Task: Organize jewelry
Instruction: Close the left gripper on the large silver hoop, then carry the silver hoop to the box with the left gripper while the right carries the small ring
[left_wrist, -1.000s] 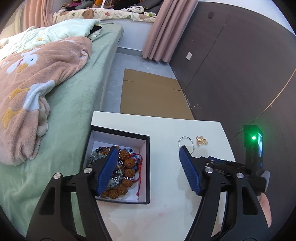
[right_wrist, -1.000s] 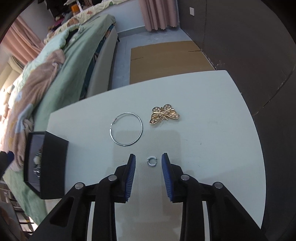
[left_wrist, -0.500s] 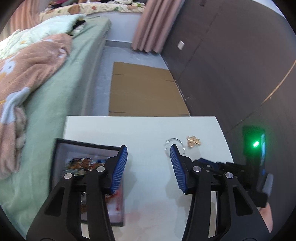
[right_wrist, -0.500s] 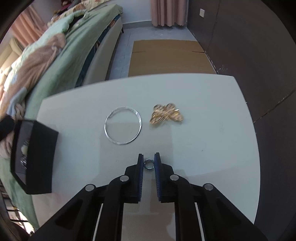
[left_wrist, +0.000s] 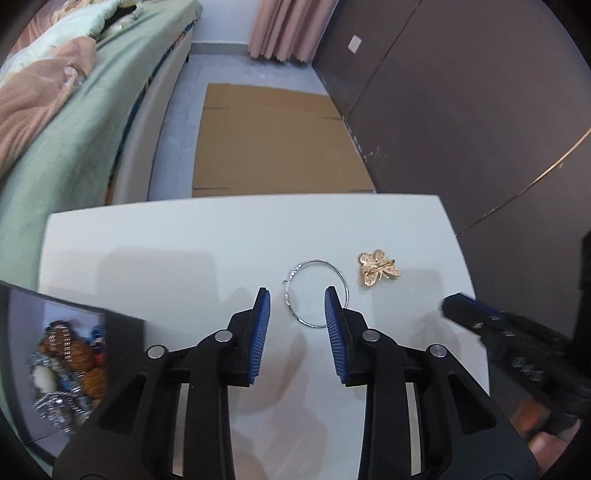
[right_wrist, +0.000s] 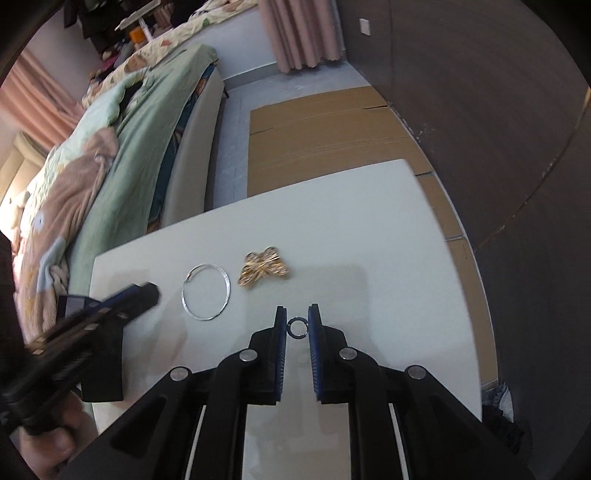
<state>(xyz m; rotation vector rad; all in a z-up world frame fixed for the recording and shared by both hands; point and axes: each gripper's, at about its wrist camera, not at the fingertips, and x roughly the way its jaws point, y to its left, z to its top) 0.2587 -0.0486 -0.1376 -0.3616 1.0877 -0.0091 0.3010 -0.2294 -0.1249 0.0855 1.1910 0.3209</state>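
Note:
My right gripper (right_wrist: 297, 326) is shut on a small silver ring (right_wrist: 297, 328) and holds it above the white table (right_wrist: 388, 240). A thin silver hoop (right_wrist: 205, 292) and a gold butterfly brooch (right_wrist: 263, 271) lie on the table ahead of it. My left gripper (left_wrist: 297, 308) is open and empty, just short of the hoop (left_wrist: 316, 293), with the brooch (left_wrist: 378, 266) to its right. The black jewelry box (left_wrist: 74, 373), full of beaded bracelets, sits at the table's left edge.
A bed with green cover and a pink blanket (left_wrist: 55, 96) runs along the left. Flat cardboard (left_wrist: 273, 140) lies on the floor beyond the table. A dark wall (left_wrist: 461, 110) stands to the right. The right gripper's body (left_wrist: 517, 343) shows at the left view's right.
My right gripper closed on the small ring and lifted it. My left gripper moved right from over the box to the hoop, and its jaws narrowed.

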